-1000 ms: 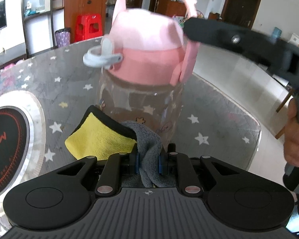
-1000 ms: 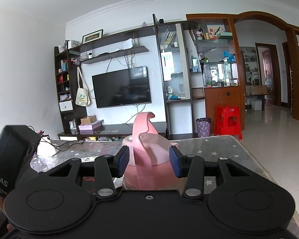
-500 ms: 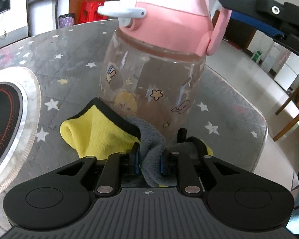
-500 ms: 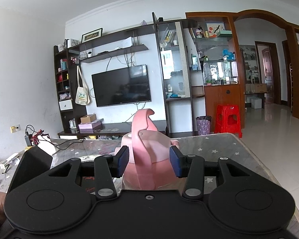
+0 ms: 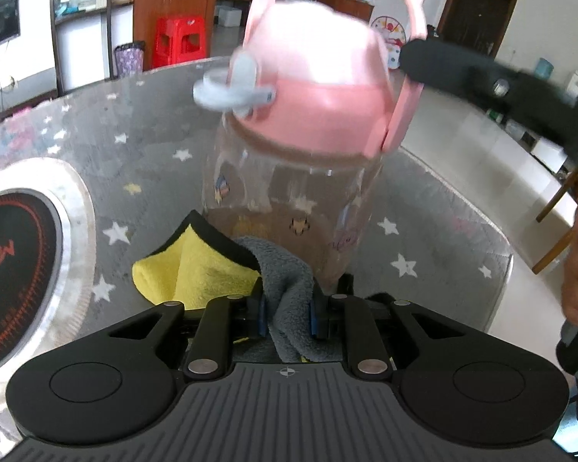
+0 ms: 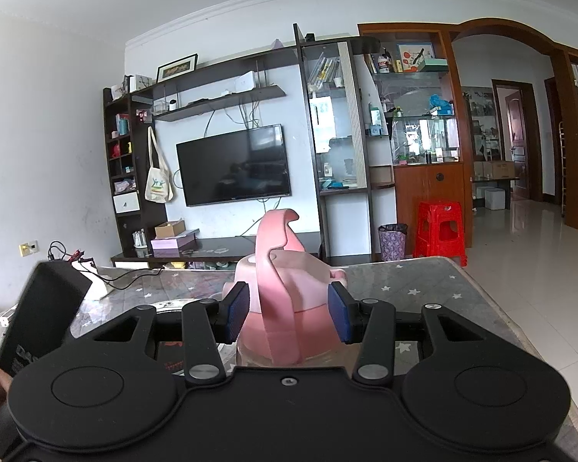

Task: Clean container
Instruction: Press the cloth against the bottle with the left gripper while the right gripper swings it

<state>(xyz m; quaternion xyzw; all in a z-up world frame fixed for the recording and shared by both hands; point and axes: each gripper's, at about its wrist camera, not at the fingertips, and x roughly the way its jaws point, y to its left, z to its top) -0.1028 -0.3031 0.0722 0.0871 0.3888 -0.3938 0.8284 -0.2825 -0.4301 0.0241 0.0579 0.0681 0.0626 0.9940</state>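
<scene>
A clear bottle (image 5: 289, 200) with a pink lid (image 5: 320, 88), pink carry handle and pale blue spout stands on the star-patterned table (image 5: 142, 169). My left gripper (image 5: 287, 313) is shut on a grey and yellow cloth (image 5: 289, 288) pressed against the bottle's lower front. My right gripper (image 6: 288, 315) is shut on the pink lid (image 6: 285, 300) from behind, with the handle between its pads. The right gripper's arm shows at the right of the left wrist view (image 5: 493, 84).
A round induction cooker (image 5: 15, 254) is set in the table at the left. The table edge (image 5: 508, 261) drops off at the right, with tiled floor and a wooden chair beyond. A TV unit (image 6: 233, 165) and a red stool (image 6: 439, 227) stand behind.
The bottle has swung back upright from its tilt half a second ago, with the spout turned. My left gripper and cloth have stayed at the bottle's base. My right gripper keeps its hold.
</scene>
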